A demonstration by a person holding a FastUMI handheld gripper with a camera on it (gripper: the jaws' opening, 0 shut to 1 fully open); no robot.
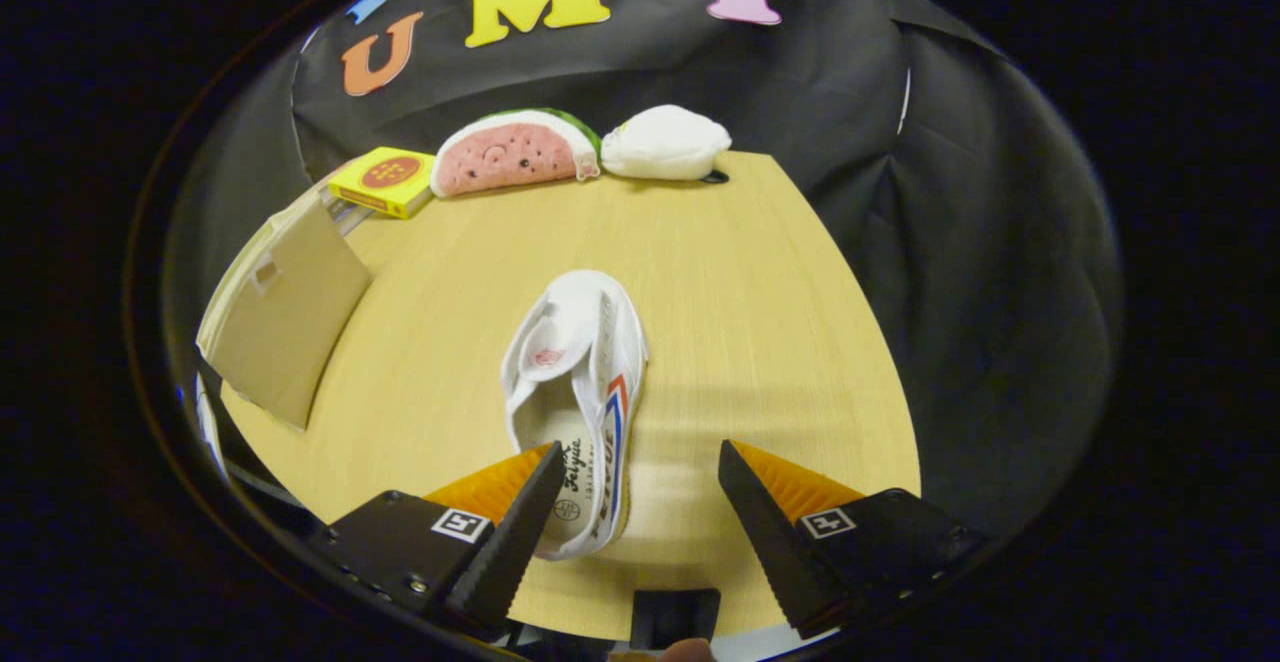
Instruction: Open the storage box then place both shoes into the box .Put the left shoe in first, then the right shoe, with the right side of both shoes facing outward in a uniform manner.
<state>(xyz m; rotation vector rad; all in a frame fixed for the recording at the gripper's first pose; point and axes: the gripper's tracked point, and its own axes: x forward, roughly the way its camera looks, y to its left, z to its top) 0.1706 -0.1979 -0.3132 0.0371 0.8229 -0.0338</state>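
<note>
A white canvas shoe (580,382) with a red and blue stripe on its side lies on the wooden table (760,312), toe pointing away from me. Its heel end reaches in between my fingers, closer to the left finger (515,532), whose tip overlaps the shoe's opening. My gripper (640,467) is open, and the right finger (765,527) stands clear of the shoe with bare table between. The storage box (285,307), brown cardboard with its flap raised, stands at the table's left edge beyond the left finger.
At the table's far edge sit a yellow box (385,180), a watermelon-slice plush (515,152) and a white plush (665,142). Black cloth hangs behind and to the right of the table.
</note>
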